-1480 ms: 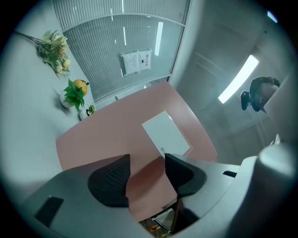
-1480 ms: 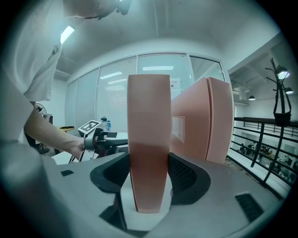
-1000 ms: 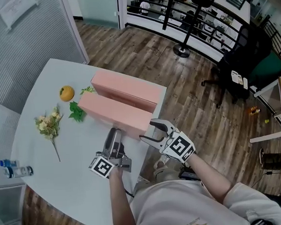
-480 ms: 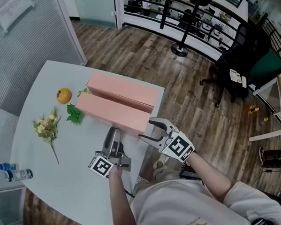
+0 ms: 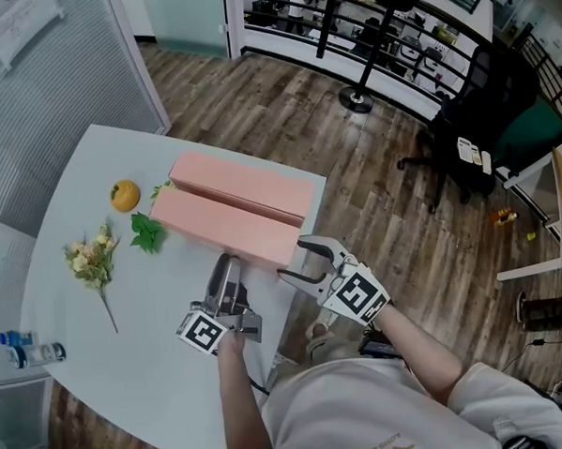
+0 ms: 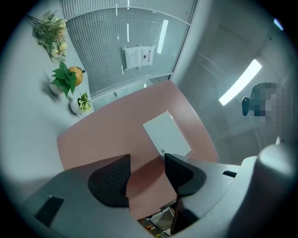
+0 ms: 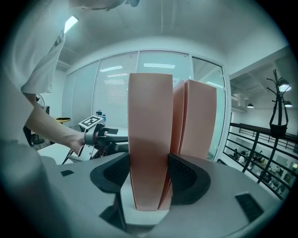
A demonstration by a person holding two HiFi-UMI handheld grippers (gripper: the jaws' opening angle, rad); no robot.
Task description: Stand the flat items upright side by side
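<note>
Holding near box (image 5: 220,227) upright on worktop (image 5: 138,367): R tool (image 5: 297,261) clamped across its end, L tool (image 5: 228,269) apparently clamped on its near flank. Long axis runs up-left away from R tool, just beside far box (image 5: 251,181)

The near pink box (image 5: 220,227) stands upright on its long edge just beside the far pink box (image 5: 251,181).
</note>
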